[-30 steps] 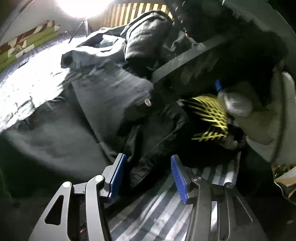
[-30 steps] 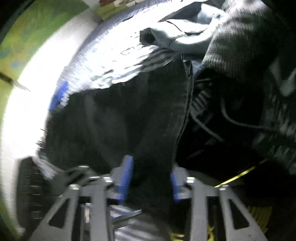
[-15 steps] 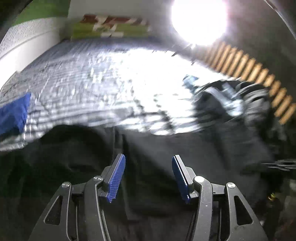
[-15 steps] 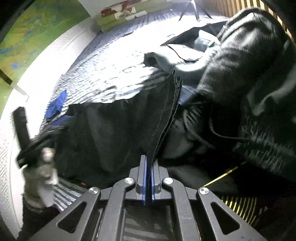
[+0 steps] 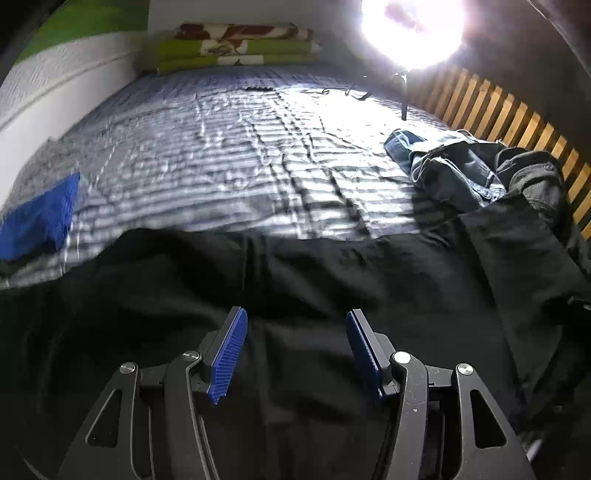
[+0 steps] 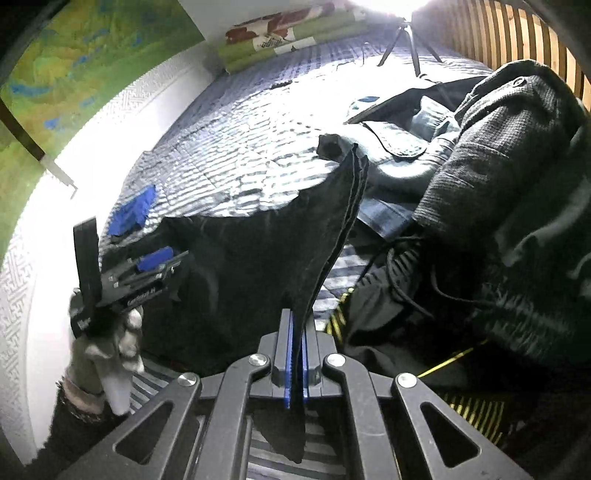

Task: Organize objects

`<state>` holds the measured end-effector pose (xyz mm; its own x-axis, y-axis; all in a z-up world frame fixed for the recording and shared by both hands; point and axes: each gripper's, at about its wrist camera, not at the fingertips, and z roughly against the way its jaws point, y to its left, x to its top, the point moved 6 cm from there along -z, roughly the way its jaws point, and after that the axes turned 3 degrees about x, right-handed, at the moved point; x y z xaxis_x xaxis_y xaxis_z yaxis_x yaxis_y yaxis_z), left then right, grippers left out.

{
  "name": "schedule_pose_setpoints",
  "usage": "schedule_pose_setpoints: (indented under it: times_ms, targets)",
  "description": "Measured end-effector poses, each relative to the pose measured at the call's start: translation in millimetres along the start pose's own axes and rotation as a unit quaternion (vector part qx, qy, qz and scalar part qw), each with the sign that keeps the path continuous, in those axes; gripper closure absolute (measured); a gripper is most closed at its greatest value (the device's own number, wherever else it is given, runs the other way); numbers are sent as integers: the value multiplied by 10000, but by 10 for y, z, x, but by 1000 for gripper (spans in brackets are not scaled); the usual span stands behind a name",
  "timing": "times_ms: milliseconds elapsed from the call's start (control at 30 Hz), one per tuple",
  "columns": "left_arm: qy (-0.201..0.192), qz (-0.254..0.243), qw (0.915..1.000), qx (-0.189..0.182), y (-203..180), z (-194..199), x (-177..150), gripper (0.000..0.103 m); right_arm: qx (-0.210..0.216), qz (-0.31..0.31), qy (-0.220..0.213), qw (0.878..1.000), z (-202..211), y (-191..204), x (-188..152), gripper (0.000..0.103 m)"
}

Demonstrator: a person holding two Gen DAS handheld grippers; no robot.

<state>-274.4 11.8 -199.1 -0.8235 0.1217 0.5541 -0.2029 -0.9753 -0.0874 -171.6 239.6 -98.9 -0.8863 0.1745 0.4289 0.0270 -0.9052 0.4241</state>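
A black garment (image 5: 332, 280) lies spread across the near part of the striped bed cover (image 5: 240, 147). My left gripper (image 5: 296, 314) hovers over its middle; its jaws are opening and the blue pads touch nothing. My right gripper (image 6: 295, 317) is shut on the black garment's (image 6: 258, 258) hemmed edge, which rises from the pads in a taut fold. In the right wrist view the left gripper (image 6: 173, 258) shows at the garment's far left side, held by a gloved hand (image 6: 107, 343).
A pile of clothes sits at the right: denim jeans (image 6: 391, 147), a dark grey knit (image 6: 498, 166), a black item with yellow stripes (image 6: 472, 410). A blue cloth (image 5: 37, 218) lies at the bed's left edge. Folded blankets (image 5: 236, 48), a bright lamp (image 5: 410, 33) and wooden slats (image 5: 517, 118) border the bed.
My left gripper swung away from the clothes pile to the spread black garment, jaws slightly wider. My right gripper closed on the garment's edge and lifted it.
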Motion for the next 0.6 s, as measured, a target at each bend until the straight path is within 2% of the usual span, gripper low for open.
schedule_pose_setpoints:
  times_ms: [67,100,133,200,233,400,533,600]
  targets:
    - [369,-79,9993,-4,41,-155,-207,43,79,-107,-23,9999,0,13,23,100]
    - [387,-254,9989,52,14,-215,-315,43,109,-148,-13,9998,-8,22,32,100]
    - [204,-472,9985,182,-27,-167,-347,42,134,-192,-3,9997,-13,31,39,100]
    - [280,-489,9984,43,-50,-50,-396,42,172,-237,-25,9996,-4,65,55,100]
    - [220,-395,9989,-76,-28,51,-406,42,195,-246,-61,9995,15,95,64,100]
    - [-243,25,9996,-132,327,667,-392,41,407,-95,-326,9986,166,422,172,100]
    - [-367,709,9968,-7,920,894,-438,41,591,173,-447,9971,190,839,310,100]
    - [-373,1154,9925,160,1315,985,-513,41,657,368,-506,9959,163,1089,387,100]
